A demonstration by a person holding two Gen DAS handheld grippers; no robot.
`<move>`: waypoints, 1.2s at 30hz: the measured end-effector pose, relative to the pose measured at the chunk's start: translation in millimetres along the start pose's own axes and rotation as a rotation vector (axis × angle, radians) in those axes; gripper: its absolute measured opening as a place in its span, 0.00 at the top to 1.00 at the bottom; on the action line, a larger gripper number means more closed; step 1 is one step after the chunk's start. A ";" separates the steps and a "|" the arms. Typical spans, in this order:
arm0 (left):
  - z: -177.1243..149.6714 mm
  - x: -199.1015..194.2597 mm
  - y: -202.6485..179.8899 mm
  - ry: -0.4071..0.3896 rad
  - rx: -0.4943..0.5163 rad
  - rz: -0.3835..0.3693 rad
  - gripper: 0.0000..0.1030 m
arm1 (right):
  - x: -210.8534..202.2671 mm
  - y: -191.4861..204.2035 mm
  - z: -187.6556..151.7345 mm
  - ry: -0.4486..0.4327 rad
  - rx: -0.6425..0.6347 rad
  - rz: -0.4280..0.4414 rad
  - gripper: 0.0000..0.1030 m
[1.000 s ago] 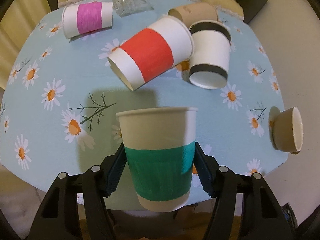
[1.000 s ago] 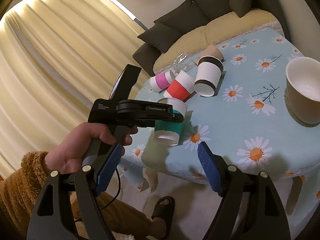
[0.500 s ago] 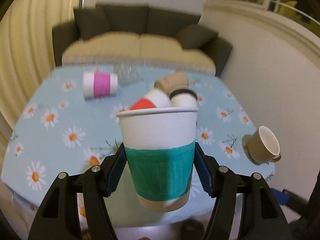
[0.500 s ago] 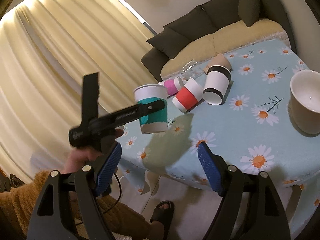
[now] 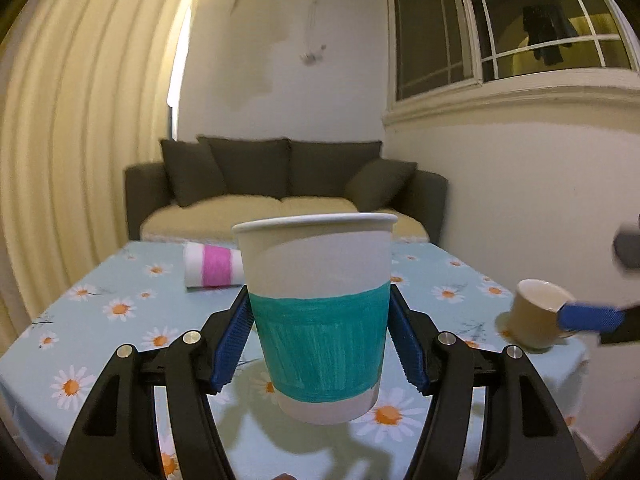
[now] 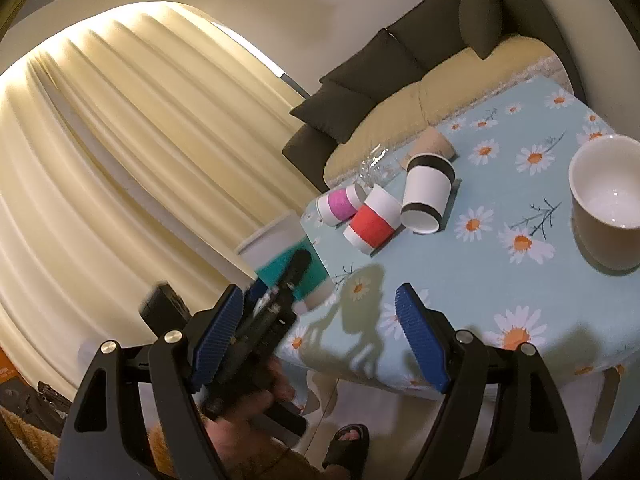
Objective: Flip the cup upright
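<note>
My left gripper (image 5: 320, 340) is shut on a white paper cup with a teal band (image 5: 318, 316). The cup is upright, mouth up, held above the near edge of the daisy-print table (image 5: 120, 320). In the right wrist view the same cup (image 6: 284, 264) shows blurred at the table's left corner, held by the left gripper. My right gripper (image 6: 320, 340) is open and empty, off the table's near edge.
A pink-band cup (image 5: 212, 266), a red-band cup (image 6: 372, 224), a black-band cup (image 6: 426, 196) and a brown cup (image 6: 434, 146) lie on their sides. A beige ceramic cup (image 6: 606, 204) stands upright at right. A sofa (image 5: 280, 184) is behind.
The left gripper has tilted up to level and pulled toward the table's near left corner with the teal cup. The right gripper stays open, shifted slightly.
</note>
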State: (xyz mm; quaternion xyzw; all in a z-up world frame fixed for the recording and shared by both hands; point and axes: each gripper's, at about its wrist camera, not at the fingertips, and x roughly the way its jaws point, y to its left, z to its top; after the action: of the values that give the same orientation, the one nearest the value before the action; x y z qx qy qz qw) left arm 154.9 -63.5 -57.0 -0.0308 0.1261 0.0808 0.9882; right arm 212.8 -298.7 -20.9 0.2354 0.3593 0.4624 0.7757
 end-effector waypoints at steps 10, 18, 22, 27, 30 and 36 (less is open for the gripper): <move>-44.2 1.1 -13.2 -0.088 0.069 0.155 0.39 | 23.7 1.4 -5.1 0.057 -0.044 -0.076 0.24; -66.4 8.6 -22.4 -0.101 0.148 0.145 0.39 | 34.6 -9.5 -6.5 0.076 -0.034 -0.126 0.24; -77.8 8.6 -20.6 -0.086 0.134 0.140 0.38 | 37.8 -10.6 -6.6 0.081 -0.032 -0.134 0.24; -80.2 7.1 -18.9 -0.076 0.130 0.142 0.37 | 43.2 -9.5 -8.1 0.099 -0.038 -0.133 0.24; -81.0 7.2 -17.1 -0.068 0.118 0.143 0.37 | 43.7 -9.3 -8.6 0.100 -0.038 -0.132 0.24; -76.8 5.1 -16.5 -0.054 0.101 0.166 0.11 | 43.6 -8.3 -8.3 0.096 -0.037 -0.131 0.24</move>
State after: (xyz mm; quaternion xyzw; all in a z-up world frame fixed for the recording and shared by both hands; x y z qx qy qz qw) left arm 143.8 -85.2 -131.9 0.0319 0.1055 0.1569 0.9814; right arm 224.6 -263.6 -46.7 0.1746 0.4022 0.4282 0.7902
